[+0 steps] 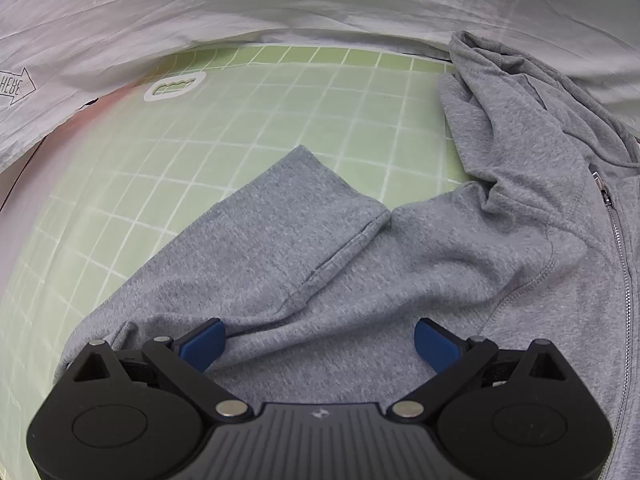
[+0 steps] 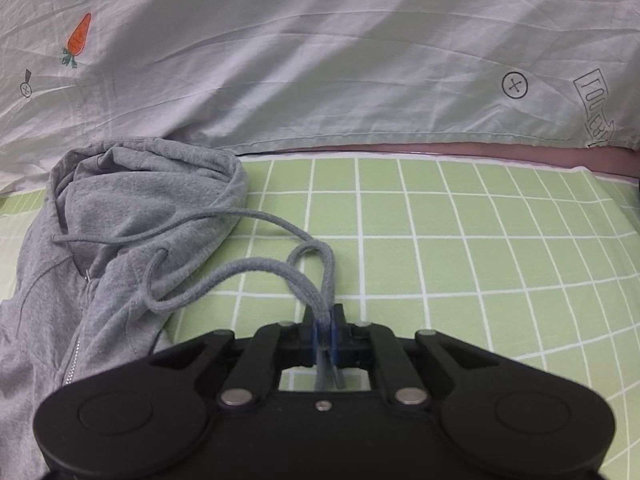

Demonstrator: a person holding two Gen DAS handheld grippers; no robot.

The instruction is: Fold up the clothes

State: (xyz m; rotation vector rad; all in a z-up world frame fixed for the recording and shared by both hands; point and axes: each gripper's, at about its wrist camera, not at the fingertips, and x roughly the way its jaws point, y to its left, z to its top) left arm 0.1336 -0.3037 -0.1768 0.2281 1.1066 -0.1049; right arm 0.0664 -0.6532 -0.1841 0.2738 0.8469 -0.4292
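A grey zip hoodie point(image 1: 400, 248) lies on a green checked sheet point(image 1: 280, 92). One sleeve point(image 1: 280, 216) is folded across its body, cuff pointing away from me. My left gripper point(image 1: 320, 340) is open, just above the hoodie's body, blue pads on either side of bare fabric. In the right wrist view the hoodie point(image 2: 120, 220) lies at the left with its hood point(image 2: 152, 176) bunched up. My right gripper point(image 2: 325, 330) is shut on the grey drawstring point(image 2: 256, 272), which loops from the hood to the jaws.
A white printed bedsheet point(image 2: 320, 60) with a carrot drawing point(image 2: 79, 38) hangs behind the green sheet point(image 2: 480, 240). A white oval label point(image 1: 175, 86) sits on the green sheet at the far left. A pink edge point(image 2: 520, 152) runs under the white sheet.
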